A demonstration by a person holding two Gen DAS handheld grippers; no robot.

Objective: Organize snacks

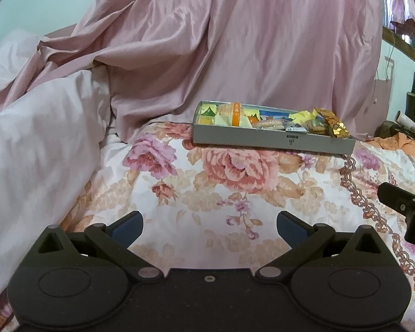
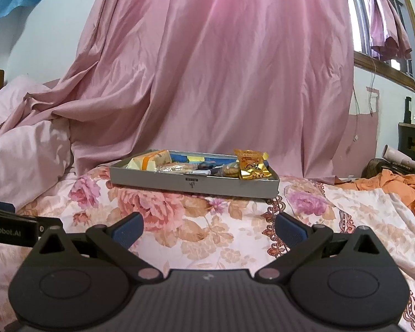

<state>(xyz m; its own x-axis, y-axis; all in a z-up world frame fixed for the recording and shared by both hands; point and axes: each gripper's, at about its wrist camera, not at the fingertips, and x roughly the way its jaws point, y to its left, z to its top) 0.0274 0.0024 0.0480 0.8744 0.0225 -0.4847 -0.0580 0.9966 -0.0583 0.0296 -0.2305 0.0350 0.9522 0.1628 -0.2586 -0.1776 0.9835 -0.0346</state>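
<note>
A shallow grey box lies on the floral bedspread and holds several snack packets. A gold and orange packet leans at its right end. A yellow packet with an orange band lies at its left end. My left gripper is open and empty, low over the bedspread, short of the box. My right gripper is open and empty too, also short of the box. Part of the right gripper shows at the right edge of the left wrist view.
A pink curtain hangs behind the box. A pale pink duvet is piled at the left. Orange cloth lies at the right by dark furniture. The floral bedspread spreads between grippers and box.
</note>
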